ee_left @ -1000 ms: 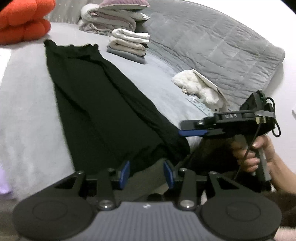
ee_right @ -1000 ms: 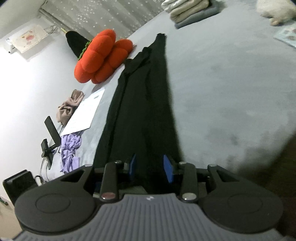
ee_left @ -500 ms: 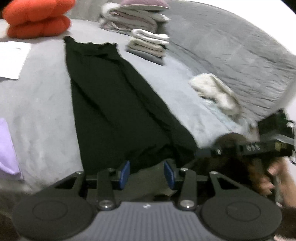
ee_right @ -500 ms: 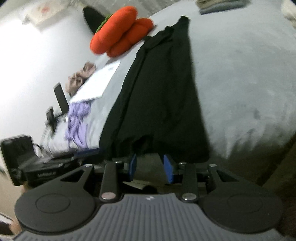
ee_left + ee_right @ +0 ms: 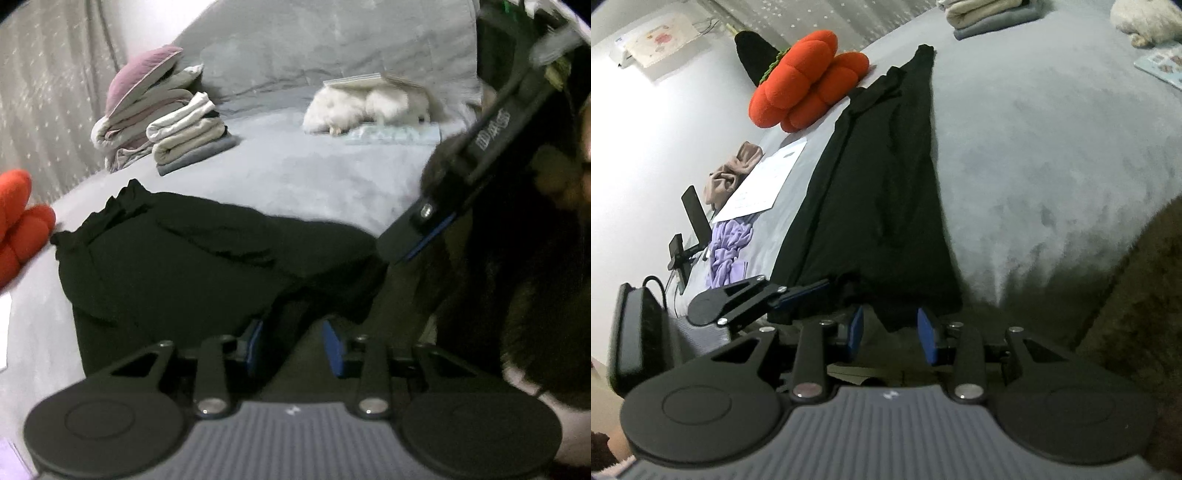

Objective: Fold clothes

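Black garment (image 5: 882, 192), plain, centre of frame.
Bed cover (image 5: 1034, 147), pale grey, faintly mottled, right half of frame.
Pumpkin cushion (image 5: 809, 81), bright orange, with green trim and a black pointed hat, upper left.
Sheet of paper (image 5: 764, 181), white, left of the garment.
Crumpled cloth (image 5: 729, 236), lilac, lower left; another (image 5: 729, 173), dusty pink-beige, above it.
Folded stack (image 5: 192, 140), cream and beige over slate grey, upper left of the left wrist view.
Pillow (image 5: 142, 75), mauve, upper left.
Quilt (image 5: 332, 48), grey, stitched in squares, top.
Fluffy item (image 5: 354, 109), white, upper right.
Left hand-held gripper (image 5: 293, 343): black body, blue finger pads.
Right hand-held gripper (image 5: 891, 332): black body, blue finger pads.
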Available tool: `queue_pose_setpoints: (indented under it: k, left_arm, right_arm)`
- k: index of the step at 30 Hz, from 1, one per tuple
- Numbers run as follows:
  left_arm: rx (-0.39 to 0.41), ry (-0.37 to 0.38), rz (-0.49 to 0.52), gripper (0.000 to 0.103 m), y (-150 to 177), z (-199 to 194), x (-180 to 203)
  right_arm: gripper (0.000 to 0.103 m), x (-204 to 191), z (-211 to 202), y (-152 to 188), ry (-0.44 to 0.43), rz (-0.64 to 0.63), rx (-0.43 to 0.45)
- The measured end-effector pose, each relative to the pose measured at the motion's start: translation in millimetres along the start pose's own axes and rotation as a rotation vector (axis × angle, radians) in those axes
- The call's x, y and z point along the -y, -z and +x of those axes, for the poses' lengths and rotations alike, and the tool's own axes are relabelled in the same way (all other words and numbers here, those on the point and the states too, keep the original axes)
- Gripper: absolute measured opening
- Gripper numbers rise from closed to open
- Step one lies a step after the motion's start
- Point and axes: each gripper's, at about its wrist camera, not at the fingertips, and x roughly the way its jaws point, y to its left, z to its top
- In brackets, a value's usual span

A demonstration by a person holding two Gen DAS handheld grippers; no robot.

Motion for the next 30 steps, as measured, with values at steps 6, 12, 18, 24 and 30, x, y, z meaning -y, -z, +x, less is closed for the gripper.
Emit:
queue_pose_setpoints:
  k: [6,12,18,24,30]
  left_arm:
    - [-0.007,-0.033,0.119,0.003,0.2,-6.3,0.4]
    - [-0.019,0.049,0.143,0.002,2.3,-19.3,8.7]
    - [-0.120,0.058,0.220,0.005,19.5,-13.7,24.1]
    - [-0.059,0.061,0.012,0.036,14.6,-46.5,-5.8]
    - [-0.105,0.115,-0.287,0.038,16.2,-67.8,-59.1]
  right_arm:
    - [0.037,2.0,-0.8,-1.4,0.000,0.017,0.008]
    - [0.037,3.8,-3.6,-1.9,-0.002,0.024,0.021]
    - [0.037,2.4,-2.7,-3.0,0.003,0.018,0.016]
    - [0.041,7.0,-8.0,-5.8,0.014,0.013,0.021]
    - [0.041,10.0,-6.3,-14.7,0.004,0.004,-0.025]
